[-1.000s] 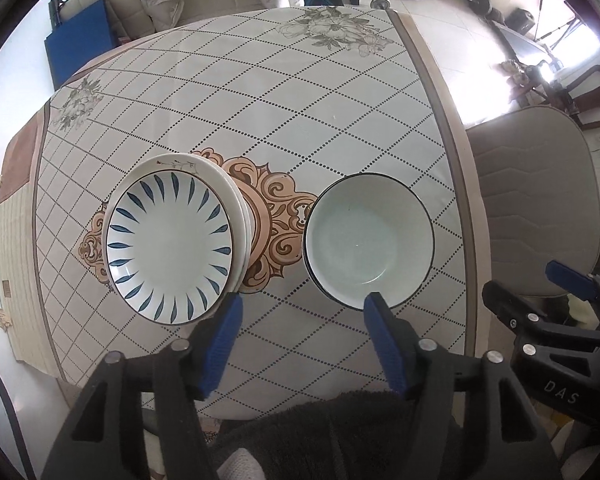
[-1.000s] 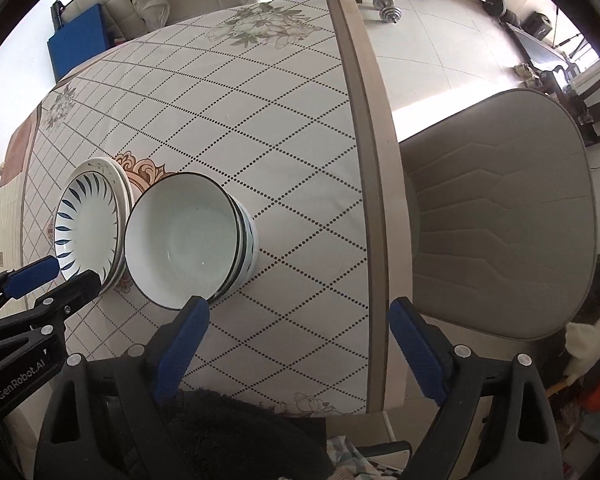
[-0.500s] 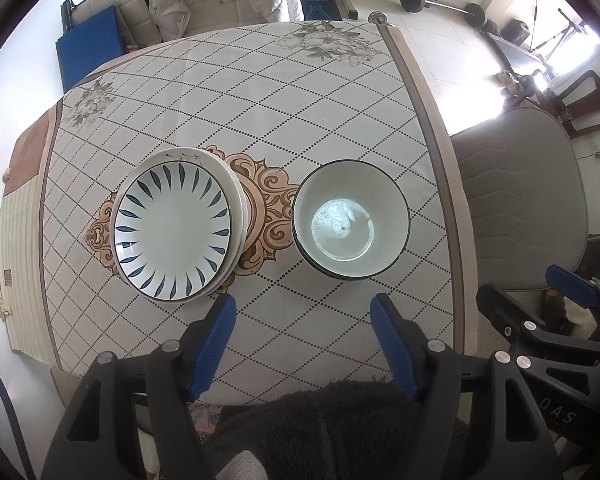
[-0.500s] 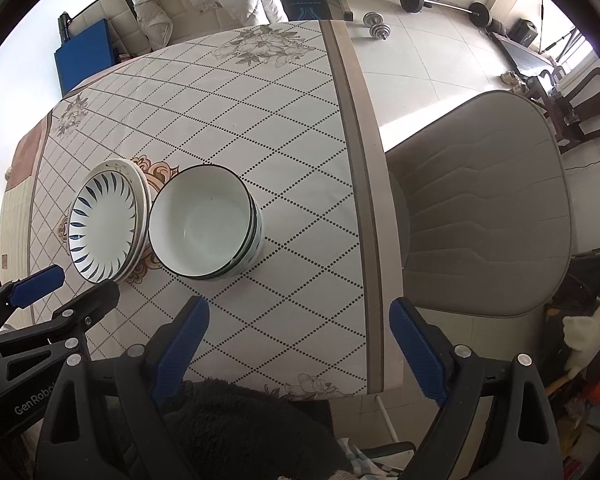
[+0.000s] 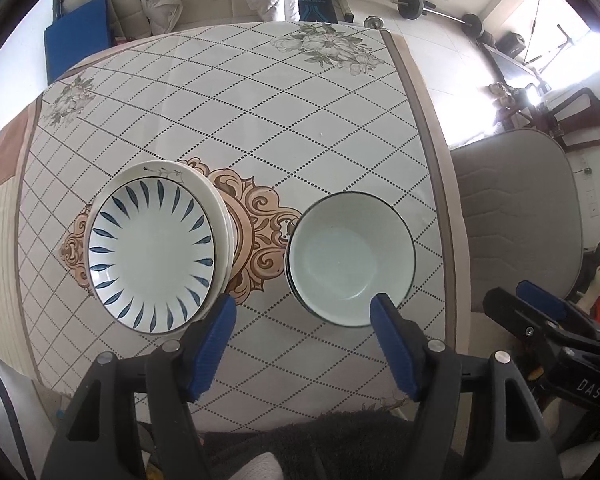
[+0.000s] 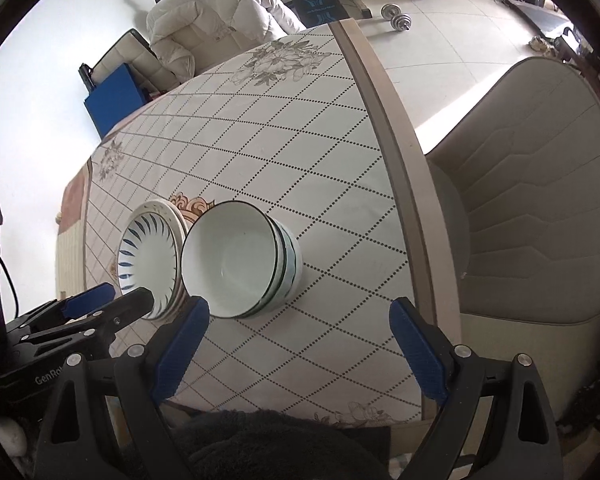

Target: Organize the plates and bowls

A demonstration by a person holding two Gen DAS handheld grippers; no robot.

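Left wrist view: the table [image 5: 320,128] is looked down on steeply from above its near edge, between the left gripper [image 5: 302,312] fingers.
Right wrist view: set further right and tilted, near the table's right edge [image 6: 400,152], facing forward-left.
Shared: the plate stack [image 5: 152,256] [image 6: 150,256], the bowl stack [image 5: 350,258] [image 6: 240,260], and each opposite gripper at the frame edge.

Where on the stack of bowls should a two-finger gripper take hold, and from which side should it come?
Grip the top bowl's thin rim on its near edge, coming from above with one finger inside the wall and one outside. The nested stack of bowls stands upright and looks wider than the open right gripper.
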